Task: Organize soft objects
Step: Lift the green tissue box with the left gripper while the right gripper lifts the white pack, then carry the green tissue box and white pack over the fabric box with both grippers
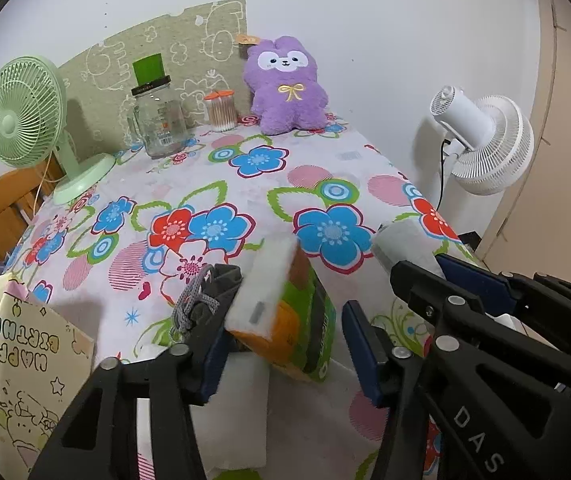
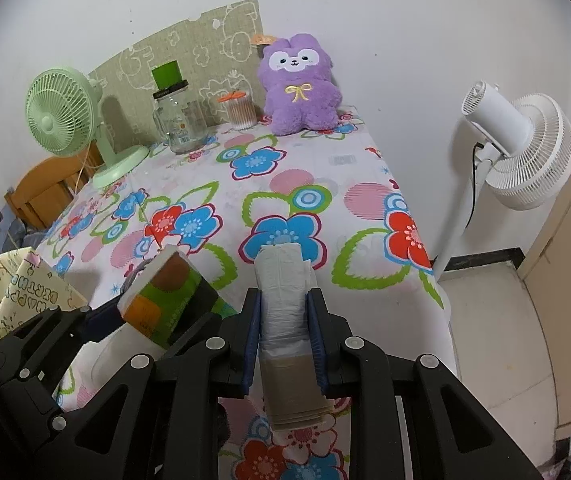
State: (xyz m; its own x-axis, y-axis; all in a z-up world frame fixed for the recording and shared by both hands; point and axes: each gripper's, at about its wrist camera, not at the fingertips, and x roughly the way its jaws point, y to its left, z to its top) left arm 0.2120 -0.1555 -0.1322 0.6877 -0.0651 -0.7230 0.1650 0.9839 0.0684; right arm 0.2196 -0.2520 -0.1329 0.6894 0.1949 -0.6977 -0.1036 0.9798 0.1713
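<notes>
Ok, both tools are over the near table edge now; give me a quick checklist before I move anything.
1. Right tool clamped on the white roll: ok, pads press both sides.
2. Left tool gripping the tissue pack: cannot tell; the jaws look wide and the pack is tilted.
3. Gift bag mouth open: cannot tell.
4. Floral table centre free for set-down: ok.
5. Purple plush upright against the back wall: ok.

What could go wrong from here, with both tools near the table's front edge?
The tissue pack sits tilted between the left tool's open fingers, so it may tip off the edge. The right tool pinches the white roll low, leaving its upper part unsupported, so it could sag or slip out.
</notes>
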